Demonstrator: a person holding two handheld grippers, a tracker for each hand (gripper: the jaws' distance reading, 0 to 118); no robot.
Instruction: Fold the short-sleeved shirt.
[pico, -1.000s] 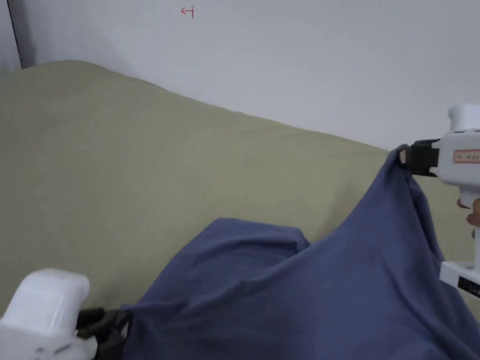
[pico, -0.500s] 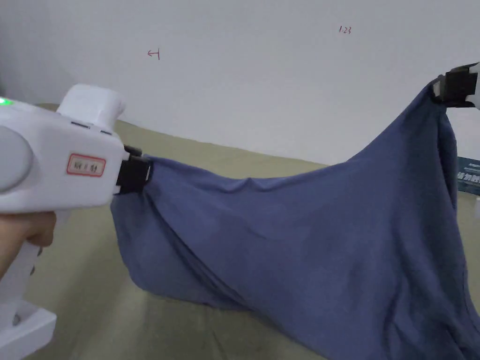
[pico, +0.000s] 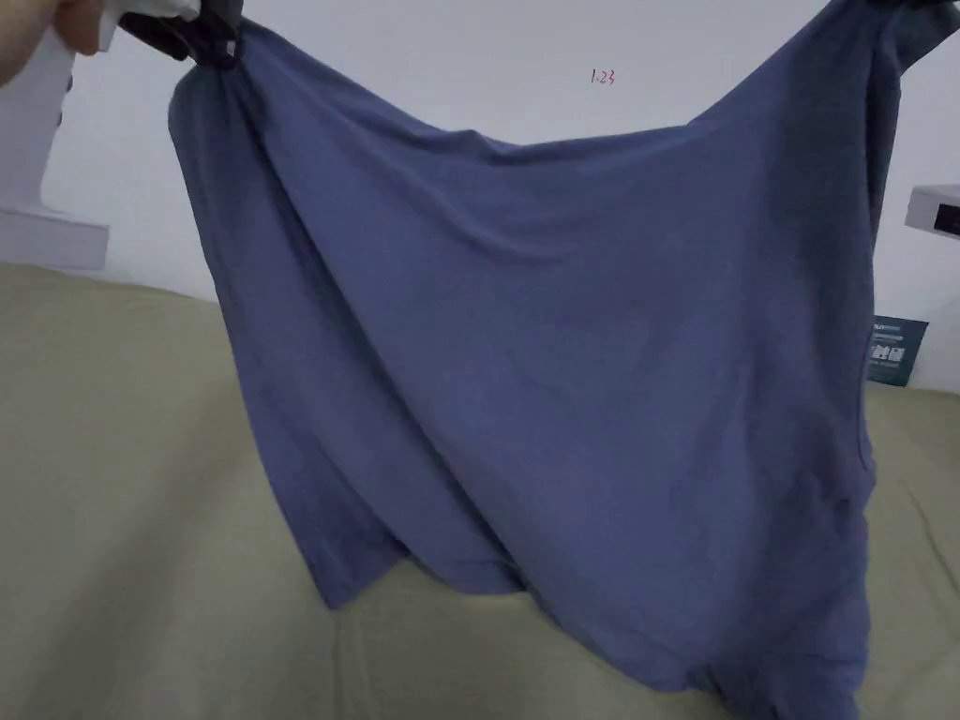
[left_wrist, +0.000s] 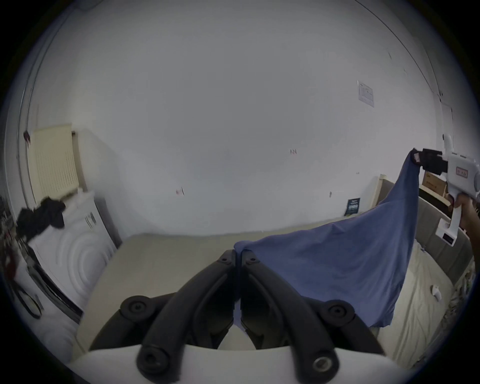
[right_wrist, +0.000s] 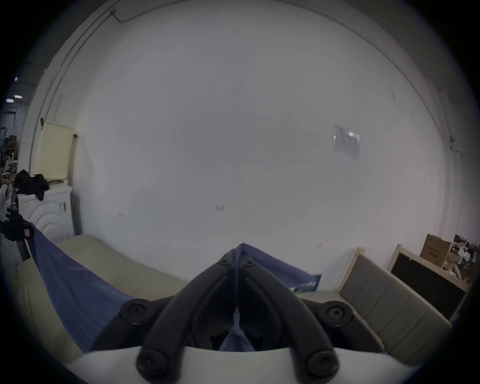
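Note:
The blue short-sleeved shirt hangs spread in the air above the olive-green bed, its lower edge still touching the sheet. My left gripper is shut on the shirt's upper left corner at the top left of the head view. In the left gripper view its jaws pinch the blue shirt. My right gripper is shut on the opposite corner of the shirt, and it appears far right in the left gripper view.
A white wall stands behind the bed. A dark card leans against it at the right. A white washing machine with dark clothes on top sits left of the bed. A padded headboard lies to the right.
Both grippers have risen with the shirt, lifting it from a heap on the bed into a spread, hanging sheet. The left gripper went from low on the bed to above head height.

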